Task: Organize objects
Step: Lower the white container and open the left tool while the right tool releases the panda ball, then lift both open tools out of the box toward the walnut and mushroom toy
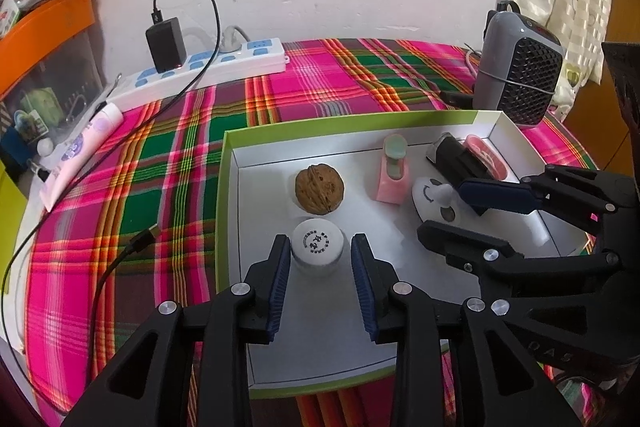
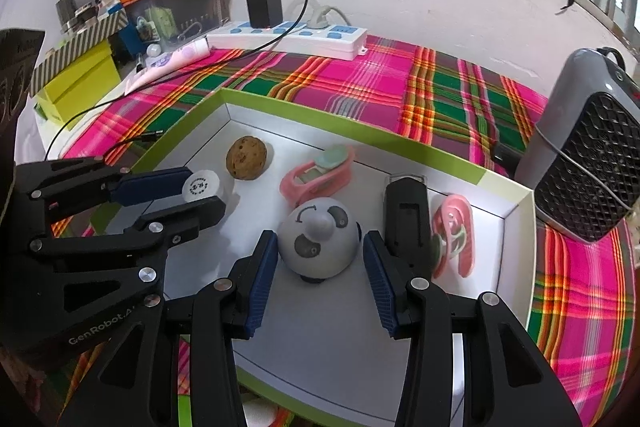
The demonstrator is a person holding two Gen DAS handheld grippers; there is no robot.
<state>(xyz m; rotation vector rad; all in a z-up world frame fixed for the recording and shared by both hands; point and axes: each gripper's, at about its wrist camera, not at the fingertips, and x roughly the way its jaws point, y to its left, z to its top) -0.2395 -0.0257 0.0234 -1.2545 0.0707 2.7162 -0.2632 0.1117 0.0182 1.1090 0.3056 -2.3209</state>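
A plaid pink-and-green tablecloth (image 1: 320,87) covers the table under a window wall. On it sits a green-rimmed white tray (image 1: 228,187). The left gripper (image 1: 320,267) is spread wide, its pads flanking a small white jar (image 1: 317,242) near the tray's front-left edge without touching it. The right gripper (image 2: 318,267) is likewise parted around a grey panda-faced toy (image 2: 318,243) mid-tray. Behind the jar lies a walnut (image 1: 319,189); a pink clip (image 1: 393,171) and a black device (image 2: 406,215) sit toward the back-right corner. Beyond the tray are a power strip (image 1: 208,71) and a grey heater (image 1: 520,75).
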